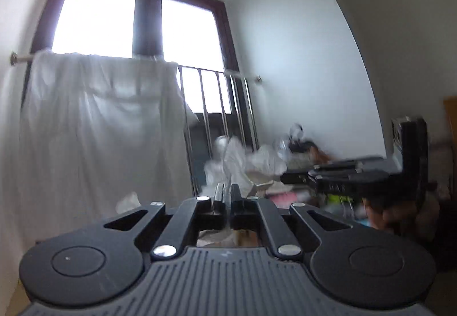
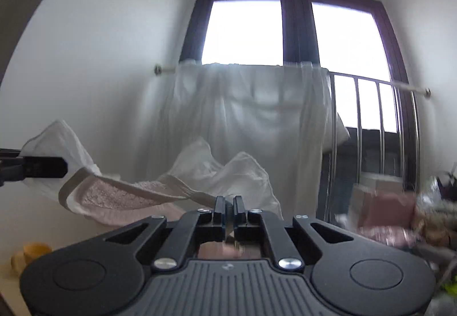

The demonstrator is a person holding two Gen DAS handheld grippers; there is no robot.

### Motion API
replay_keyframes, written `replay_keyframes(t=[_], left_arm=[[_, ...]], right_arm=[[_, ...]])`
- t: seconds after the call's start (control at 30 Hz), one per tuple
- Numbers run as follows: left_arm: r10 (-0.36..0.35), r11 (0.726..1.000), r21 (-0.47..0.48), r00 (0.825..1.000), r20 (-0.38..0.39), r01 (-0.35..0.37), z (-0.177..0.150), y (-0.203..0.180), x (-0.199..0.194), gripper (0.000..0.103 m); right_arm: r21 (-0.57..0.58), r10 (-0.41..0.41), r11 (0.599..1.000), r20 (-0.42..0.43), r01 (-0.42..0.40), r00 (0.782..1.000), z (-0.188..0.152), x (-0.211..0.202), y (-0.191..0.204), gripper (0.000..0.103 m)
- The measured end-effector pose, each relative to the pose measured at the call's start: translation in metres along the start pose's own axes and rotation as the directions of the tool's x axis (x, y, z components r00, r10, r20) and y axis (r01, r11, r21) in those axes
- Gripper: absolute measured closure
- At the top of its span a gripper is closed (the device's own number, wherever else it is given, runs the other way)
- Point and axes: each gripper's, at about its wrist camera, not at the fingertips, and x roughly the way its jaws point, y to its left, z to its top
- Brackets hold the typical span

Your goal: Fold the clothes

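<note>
Garment, white fabric with pale pink textured lining (image 2: 120, 196), hanging mid-air, sagging between grippers. Right gripper (image 2: 227, 203) pinching near edge; left gripper (image 1: 227, 193) pressed together, apparently nipping thin white cloth. Judging: holding stretched for folding; next, bringing edges together evenly.

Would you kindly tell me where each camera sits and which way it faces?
Left wrist: on the left gripper, aimed up at the window; the right gripper shows, with a hand beneath it.
Right wrist: on the right gripper, facing the window; the left gripper enters at left, the white garment stretched between them.
Shared: window, white curtain.
</note>
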Motion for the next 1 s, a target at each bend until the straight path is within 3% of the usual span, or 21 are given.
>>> replay_keyframes(t=[0.03,0.07,0.13,0.17,0.2,0.23,0.27,0.3,0.33,0.4,0.47,0.5,0.57,0.63,0.73,0.8,0.83,0.87,0.93,0.97,1.0], left_arm=[[-0.001,1.000,-0.018,0.994,-0.111,-0.001,-0.033,-0.012,0.001,0.099],[-0.021,0.999,-0.051,0.976,-0.215,0.010,-0.064,-0.021,0.001,0.099],[-0.069,0.983,-0.183,0.938,-0.338,0.006,-0.106,-0.025,-0.010,0.096],[-0.097,0.965,-0.263,0.921,-0.378,-0.006,-0.122,-0.024,-0.017,0.080],[-0.116,0.942,-0.333,0.911,-0.397,-0.025,-0.134,-0.022,-0.024,0.064],[-0.113,0.919,-0.391,0.917,-0.383,-0.050,-0.137,-0.017,-0.028,0.032],[-0.109,0.892,-0.447,0.922,-0.371,-0.074,-0.139,-0.013,-0.032,0.016],[-0.104,0.860,-0.501,0.928,-0.358,-0.097,-0.142,-0.008,-0.036,0.014],[-0.098,0.825,-0.553,0.933,-0.345,-0.118,-0.145,-0.004,-0.041,0.014],[-0.060,0.764,-0.614,0.925,-0.374,-0.199,-0.155,0.001,-0.039,0.014],[0.020,0.752,-0.582,0.894,-0.448,-0.309,-0.169,0.002,-0.032,0.014],[0.046,0.760,-0.561,0.888,-0.457,-0.328,-0.174,-0.001,-0.032,0.015],[0.050,0.755,-0.567,0.892,-0.450,-0.329,-0.188,-0.003,-0.025,0.015],[0.023,0.726,-0.612,0.902,-0.432,-0.312,-0.201,0.001,-0.012,0.014],[-0.030,0.686,-0.675,0.917,-0.397,-0.269,-0.209,0.006,-0.002,0.018],[-0.067,0.672,-0.703,0.926,-0.370,-0.232,-0.205,0.006,-0.004,0.033],[-0.086,0.665,-0.716,0.930,-0.357,-0.213,-0.203,0.005,-0.004,0.046],[-0.104,0.656,-0.729,0.934,-0.343,-0.194,-0.201,0.005,-0.005,0.072],[-0.140,0.639,-0.753,0.939,-0.314,-0.157,-0.198,0.005,-0.006,0.102],[-0.158,0.629,-0.765,0.941,-0.299,-0.138,-0.196,0.005,-0.007,0.102],[-0.176,0.619,-0.776,0.943,-0.284,-0.119,-0.194,0.005,-0.008,0.102]], right_arm=[[0.022,0.004,1.000,-0.128,-0.001,0.992,-0.034,0.000,0.000,0.097],[0.054,0.021,0.999,-0.250,-0.008,0.968,-0.066,0.000,0.000,0.093],[0.203,0.145,0.977,-0.445,-0.058,0.884,-0.114,-0.002,-0.003,0.093],[0.271,0.208,0.960,-0.510,-0.073,0.835,-0.134,-0.005,-0.005,0.093],[0.302,0.243,0.949,-0.510,-0.093,0.825,-0.140,-0.013,-0.007,0.083],[0.310,0.254,0.945,-0.503,-0.102,0.826,-0.141,-0.020,-0.008,0.074],[0.309,0.249,0.946,-0.487,-0.101,0.837,-0.139,-0.024,-0.009,0.058],[0.307,0.239,0.947,-0.469,-0.097,0.850,-0.137,-0.024,-0.012,0.048],[0.307,0.235,0.947,-0.461,-0.095,0.856,-0.138,-0.022,-0.013,0.045],[0.329,0.242,0.941,-0.494,-0.078,0.835,-0.149,-0.015,-0.017,0.045],[0.393,0.288,0.917,-0.539,-0.067,0.791,-0.167,-0.011,-0.023,0.045],[0.422,0.325,0.903,-0.556,-0.077,0.765,-0.179,-0.015,-0.023,0.045],[0.478,0.394,0.873,-0.580,-0.094,0.713,-0.203,-0.021,-0.022,0.045],[0.524,0.434,0.845,-0.562,-0.102,0.704,-0.222,-0.019,-0.020,0.045],[0.601,0.467,0.793,-0.490,-0.103,0.736,-0.233,-0.008,-0.021,0.045],[0.658,0.490,0.745,-0.425,-0.113,0.761,-0.234,-0.002,-0.024,0.045],[0.678,0.498,0.725,-0.396,-0.121,0.771,-0.233,0.001,-0.025,0.045],[0.691,0.497,0.714,-0.390,-0.109,0.775,-0.232,0.005,-0.026,0.047],[0.730,0.515,0.676,-0.369,-0.102,0.774,-0.232,0.009,-0.028,0.086],[0.753,0.528,0.652,-0.363,-0.092,0.768,-0.232,0.011,-0.029,0.099],[0.771,0.537,0.632,-0.359,-0.082,0.764,-0.231,0.010,-0.030,0.102]])
